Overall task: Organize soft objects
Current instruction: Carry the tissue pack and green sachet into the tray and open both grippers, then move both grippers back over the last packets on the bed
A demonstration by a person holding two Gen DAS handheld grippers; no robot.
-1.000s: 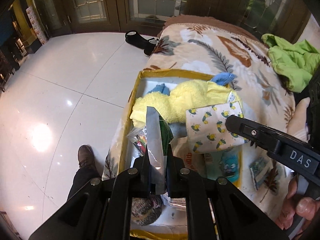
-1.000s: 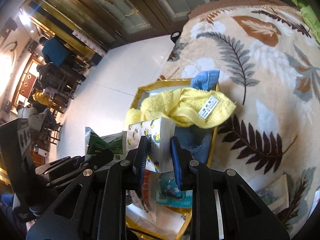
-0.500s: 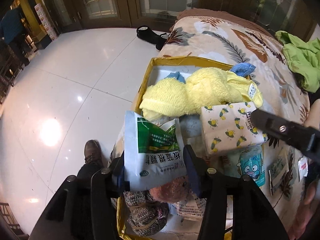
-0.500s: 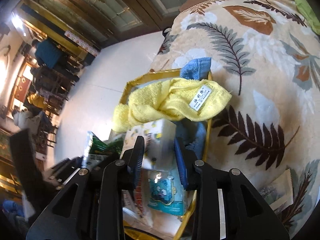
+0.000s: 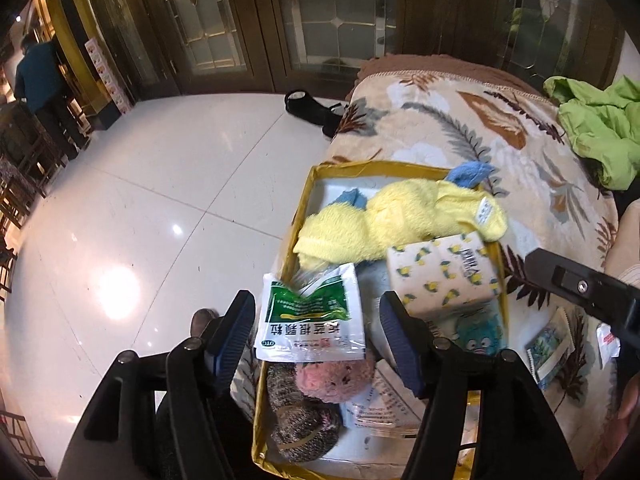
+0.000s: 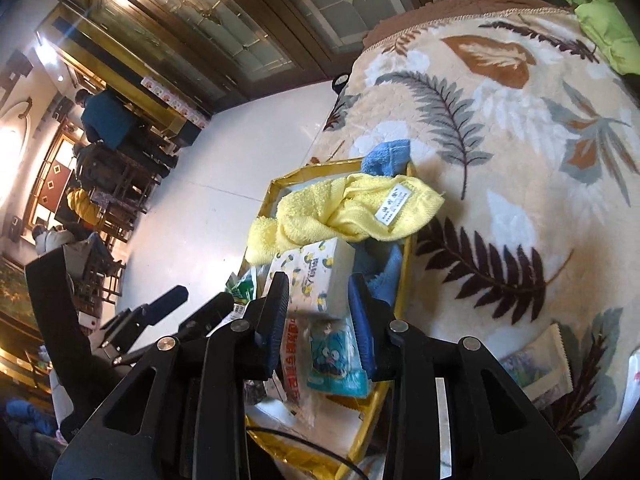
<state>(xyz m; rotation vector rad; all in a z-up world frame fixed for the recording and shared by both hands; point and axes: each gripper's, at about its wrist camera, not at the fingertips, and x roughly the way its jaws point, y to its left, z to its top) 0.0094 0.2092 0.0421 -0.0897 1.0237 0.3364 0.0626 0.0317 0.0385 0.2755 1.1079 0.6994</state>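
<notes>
The left gripper (image 5: 316,330) has its jaws wide; they have just been opening, and the green sachet (image 5: 312,320) lies between them with daylight on either side, dropped onto the pile in the box (image 5: 304,204). Just under the fingertips sit a pink plush (image 5: 334,378) and a knitted ball (image 5: 300,420). The right gripper (image 6: 318,312) stands narrower, its pads either side of the tissue pack (image 6: 316,276); they look clear of it, so I'd call that one let go too. Below its fingers lies a blue cartoon packet (image 6: 338,356). Beyond both sets of fingertips the yellow towel (image 5: 396,216) sprawls across the far end of the box, a blue cloth (image 6: 386,158) poking over the rim. Right of the right fingers, on the blanket (image 6: 500,128), a flat packet (image 6: 538,368) waits outside the box.

Both drops look done. Next, I'd guess: lift clear, then swing right for that stray packet.
</notes>
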